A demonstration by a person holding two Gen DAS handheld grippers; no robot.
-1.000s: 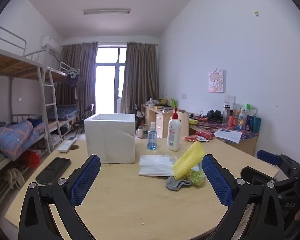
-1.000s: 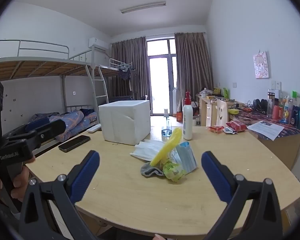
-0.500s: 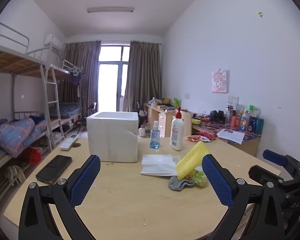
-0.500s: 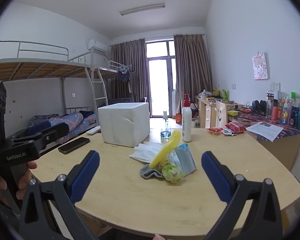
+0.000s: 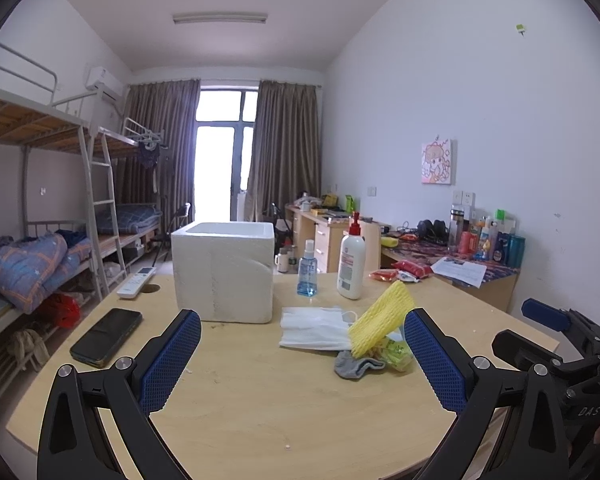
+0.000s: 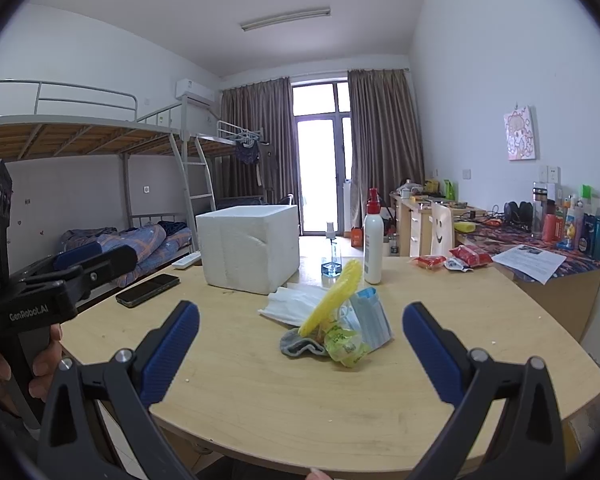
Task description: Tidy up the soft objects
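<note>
Nothing sorted yet, I judge: the soft pile (image 6: 332, 320) (yellow foam net, grey sock, masks) sits loose on the table (image 5: 284, 408), just right of the foam box (image 5: 224, 272). My left gripper (image 5: 300, 354) and right gripper (image 6: 300, 346) gape wide, both empty. Versus a second ago: both views tilted slightly, pile untouched.

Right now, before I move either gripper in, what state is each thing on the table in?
left gripper: jaws open, empty
right gripper: jaws open, empty
foam box: lidless, upright
yellow foam net: propped on the pile
grey sock: crumpled
white masks: stacked flat
lotion bottle: upright
</note>
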